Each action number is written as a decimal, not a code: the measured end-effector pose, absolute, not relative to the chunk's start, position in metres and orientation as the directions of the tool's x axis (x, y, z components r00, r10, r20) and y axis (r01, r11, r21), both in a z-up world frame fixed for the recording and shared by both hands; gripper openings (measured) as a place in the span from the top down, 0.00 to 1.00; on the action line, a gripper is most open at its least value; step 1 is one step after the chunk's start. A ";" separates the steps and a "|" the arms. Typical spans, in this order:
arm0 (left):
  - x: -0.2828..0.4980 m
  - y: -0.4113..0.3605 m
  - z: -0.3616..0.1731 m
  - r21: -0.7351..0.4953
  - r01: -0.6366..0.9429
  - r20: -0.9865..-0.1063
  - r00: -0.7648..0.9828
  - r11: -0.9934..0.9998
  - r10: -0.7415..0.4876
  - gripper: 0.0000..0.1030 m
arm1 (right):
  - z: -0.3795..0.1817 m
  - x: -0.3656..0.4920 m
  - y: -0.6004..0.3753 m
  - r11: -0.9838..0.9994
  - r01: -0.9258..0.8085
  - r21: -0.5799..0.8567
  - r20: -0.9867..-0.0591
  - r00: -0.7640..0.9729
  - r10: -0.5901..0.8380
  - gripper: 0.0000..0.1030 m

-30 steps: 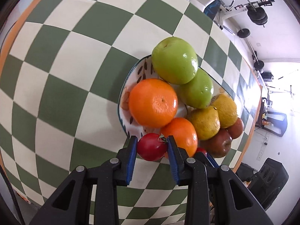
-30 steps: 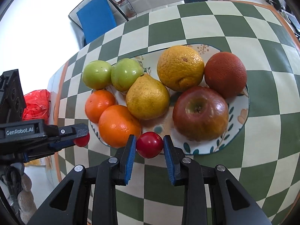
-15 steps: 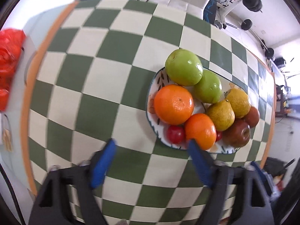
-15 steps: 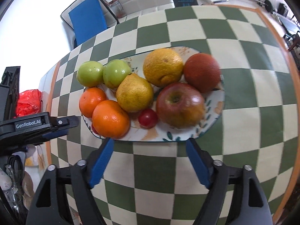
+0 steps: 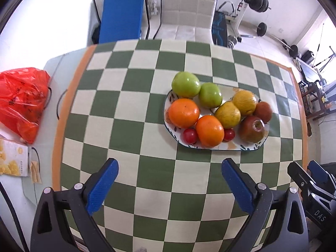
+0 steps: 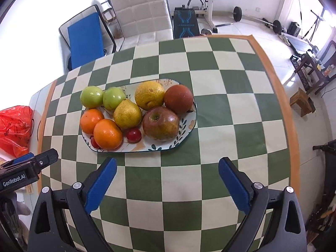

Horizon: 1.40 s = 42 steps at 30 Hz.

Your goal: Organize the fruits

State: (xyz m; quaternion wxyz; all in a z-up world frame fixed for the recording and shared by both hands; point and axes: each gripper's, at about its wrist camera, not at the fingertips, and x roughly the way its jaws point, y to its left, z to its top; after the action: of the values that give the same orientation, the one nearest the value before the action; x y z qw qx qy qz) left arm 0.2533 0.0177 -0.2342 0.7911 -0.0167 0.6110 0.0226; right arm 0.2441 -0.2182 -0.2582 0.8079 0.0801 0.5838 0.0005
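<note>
the oval white leaf-patterned plate (image 5: pixel 250 148) of fruit sits mid-frame, well beyond the spread-wide, empty left gripper (image 5: pixel 170 183) and right gripper (image 6: pixel 167 180). count: two green apples (image 5: pixel 185 84), two oranges (image 5: pixel 184 112), two red cherry tomatoes (image 5: pixel 190 135), one yellow pear (image 5: pixel 227 114), one yellow citrus (image 5: pixel 244 102), one red apple (image 5: pixel 252 129), one reddish-brown round fruit (image 5: pixel 263 110).

This looks like a room in a home. A counter (image 6: pixel 220 79) wears a green and white checked cloth. A padded chair (image 6: pixel 140 14) stands behind it. Past that are a weight bench (image 6: pixel 185 24) and barbells (image 6: pixel 258 20) on a shiny floor.
</note>
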 end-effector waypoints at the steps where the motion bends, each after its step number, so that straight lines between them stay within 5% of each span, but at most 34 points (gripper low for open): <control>1: 0.248 0.017 -0.225 0.008 -0.059 -0.962 0.272 0.998 0.024 0.02 | -0.252 0.240 -0.219 0.987 0.088 0.131 -0.939 0.329 0.095 0.03; 26: 0.119 -0.003 -0.055 -0.040 0.020 -0.855 0.516 0.999 -0.045 0.02 | -0.032 0.092 -0.216 0.991 -0.006 0.130 -0.797 0.594 0.108 0.03; 42: 0.093 -0.004 -0.024 -0.036 0.027 -0.820 0.571 0.999 -0.045 0.02 | 0.020 0.055 -0.211 0.992 -0.007 0.127 -0.758 0.644 0.101 0.03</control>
State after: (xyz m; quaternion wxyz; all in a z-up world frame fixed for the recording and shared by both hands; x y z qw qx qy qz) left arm 0.0933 -0.0039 -0.0237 0.8862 -0.0098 0.4628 -0.0204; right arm 0.0549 -0.2110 0.0200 0.9049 0.0561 0.4207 0.0299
